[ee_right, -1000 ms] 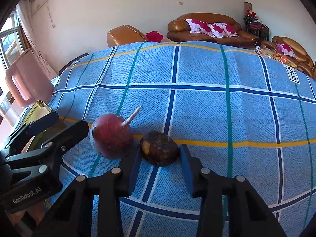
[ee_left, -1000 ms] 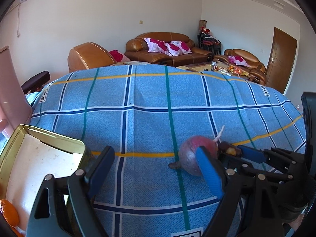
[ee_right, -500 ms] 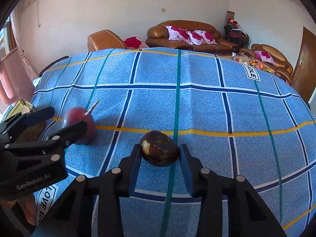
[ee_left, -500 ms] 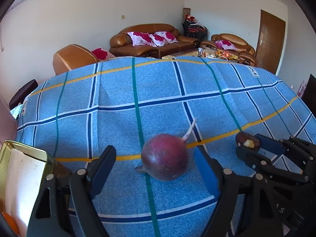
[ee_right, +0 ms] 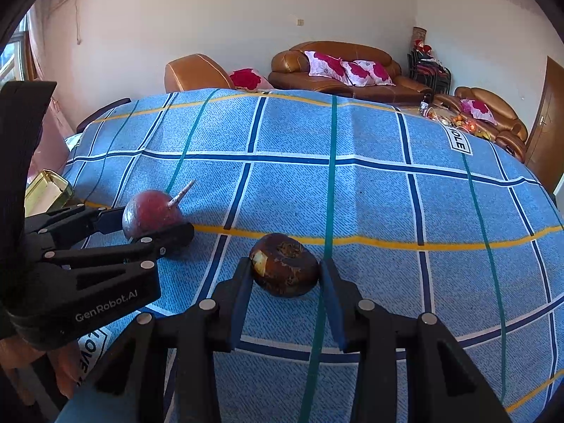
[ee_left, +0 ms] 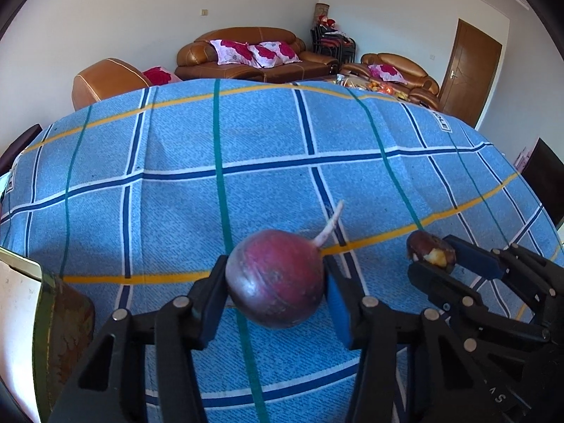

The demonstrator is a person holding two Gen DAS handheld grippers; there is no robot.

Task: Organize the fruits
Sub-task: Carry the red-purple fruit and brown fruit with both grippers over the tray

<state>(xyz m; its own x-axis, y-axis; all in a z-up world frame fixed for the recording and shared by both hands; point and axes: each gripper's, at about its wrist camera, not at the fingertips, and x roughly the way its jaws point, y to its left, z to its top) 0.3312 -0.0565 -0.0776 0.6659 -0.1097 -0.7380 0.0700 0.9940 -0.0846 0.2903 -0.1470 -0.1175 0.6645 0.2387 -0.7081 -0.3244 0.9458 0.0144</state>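
Note:
A round dark-red fruit with a pale stalk (ee_left: 275, 282) lies on the blue checked cloth (ee_left: 246, 158). My left gripper (ee_left: 275, 275) has its jaws closing, and both blue pads press on the fruit's sides. The right wrist view shows the same fruit (ee_right: 151, 211) in the left gripper (ee_right: 151, 225) at the left. My right gripper (ee_right: 284, 269) is shut on a dark brown fruit with a pale bruise (ee_right: 283, 271), low over the cloth. In the left wrist view that brown fruit (ee_left: 428, 248) and the right gripper (ee_left: 435, 255) sit close to the right.
A gold tin box (ee_left: 46, 317) with a white inside stands at the table's left edge, also visible as the tin (ee_right: 46, 187) behind the left gripper. Brown sofas (ee_left: 253, 53) line the far wall. A door (ee_left: 469, 70) is at the right.
The left gripper moved from beside the red fruit to straddle it, and its jaws closed onto it. The right gripper kept its grip on the brown fruit and carried it a little away from the red one.

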